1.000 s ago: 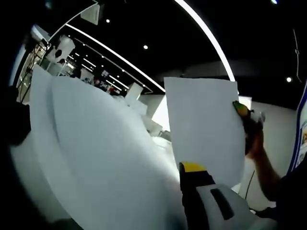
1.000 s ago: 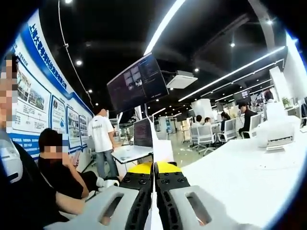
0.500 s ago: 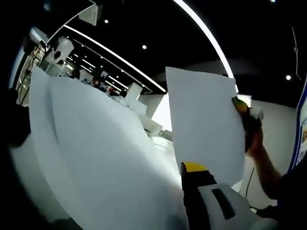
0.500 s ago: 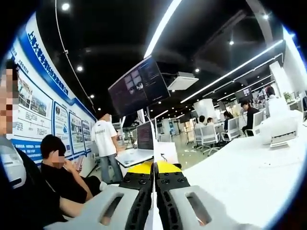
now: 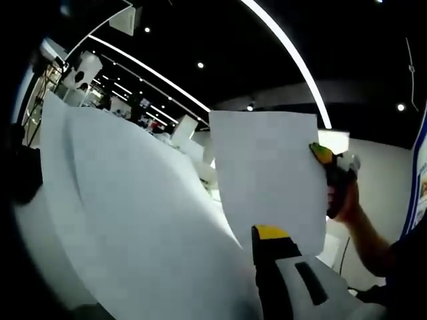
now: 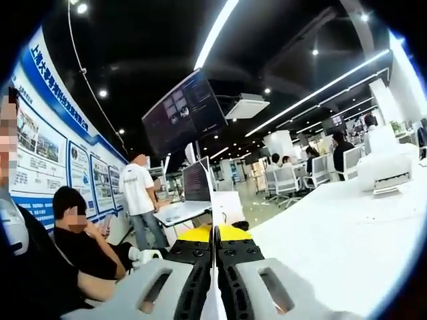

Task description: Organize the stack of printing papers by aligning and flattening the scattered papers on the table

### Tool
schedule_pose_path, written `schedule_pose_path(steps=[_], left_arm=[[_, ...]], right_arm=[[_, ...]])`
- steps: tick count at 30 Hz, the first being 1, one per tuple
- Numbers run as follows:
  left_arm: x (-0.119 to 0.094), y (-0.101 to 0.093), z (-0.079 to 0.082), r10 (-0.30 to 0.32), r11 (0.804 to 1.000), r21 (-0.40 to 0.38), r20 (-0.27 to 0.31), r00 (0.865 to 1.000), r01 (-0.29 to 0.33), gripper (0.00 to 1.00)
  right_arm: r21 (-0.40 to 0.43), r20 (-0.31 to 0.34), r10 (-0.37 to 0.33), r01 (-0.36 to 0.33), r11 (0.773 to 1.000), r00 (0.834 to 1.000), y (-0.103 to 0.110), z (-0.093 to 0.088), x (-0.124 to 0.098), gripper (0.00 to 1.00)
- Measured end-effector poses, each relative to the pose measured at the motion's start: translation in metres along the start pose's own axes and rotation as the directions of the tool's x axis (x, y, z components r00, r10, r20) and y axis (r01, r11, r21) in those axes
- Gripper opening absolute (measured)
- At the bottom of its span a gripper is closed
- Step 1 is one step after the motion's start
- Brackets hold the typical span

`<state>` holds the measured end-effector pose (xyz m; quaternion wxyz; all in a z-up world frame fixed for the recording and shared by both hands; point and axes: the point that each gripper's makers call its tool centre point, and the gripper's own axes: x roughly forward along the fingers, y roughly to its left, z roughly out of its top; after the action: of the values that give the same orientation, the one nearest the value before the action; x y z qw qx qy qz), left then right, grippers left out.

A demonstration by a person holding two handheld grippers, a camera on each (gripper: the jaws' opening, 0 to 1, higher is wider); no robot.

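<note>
lifted clear of the white surface [image 6: 347, 233], a single sheet of paper [image 5: 267, 173] hangs edge-pinched in the right gripper [image 6: 214, 235], its fingers clenched on it. the left gripper [image 5: 270, 235] is pressed against a bowed sheaf of papers [image 5: 127, 213]; its grip cannot be told. this looks like the gathering step, and the sheet next needs squaring onto the sheaf.

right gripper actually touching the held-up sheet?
Touching. Left gripper view: the right gripper pinches the sheet's edge. Right gripper view: jaws closed on a thin white edge.
</note>
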<state>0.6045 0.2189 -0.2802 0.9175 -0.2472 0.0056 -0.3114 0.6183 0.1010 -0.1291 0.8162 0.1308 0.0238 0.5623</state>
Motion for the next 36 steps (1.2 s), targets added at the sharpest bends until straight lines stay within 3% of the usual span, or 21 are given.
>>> schedule_pose_path(steps=[15,36], left_arm=[[-0.001,0.0,0.0,-0.002,1.0,-0.002,-0.001,1.0,0.002,0.31],[0.0,-0.001,0.0,-0.003,1.0,0.002,0.002,1.0,0.003,0.31]], right_arm=[[0.019,-0.027,0.0,0.0,1.0,1.0,-0.006,-0.012,0.012,0.0],[0.047,-0.047,0.03,-0.027,0.999,0.998,0.007,-0.028,0.031,0.0]])
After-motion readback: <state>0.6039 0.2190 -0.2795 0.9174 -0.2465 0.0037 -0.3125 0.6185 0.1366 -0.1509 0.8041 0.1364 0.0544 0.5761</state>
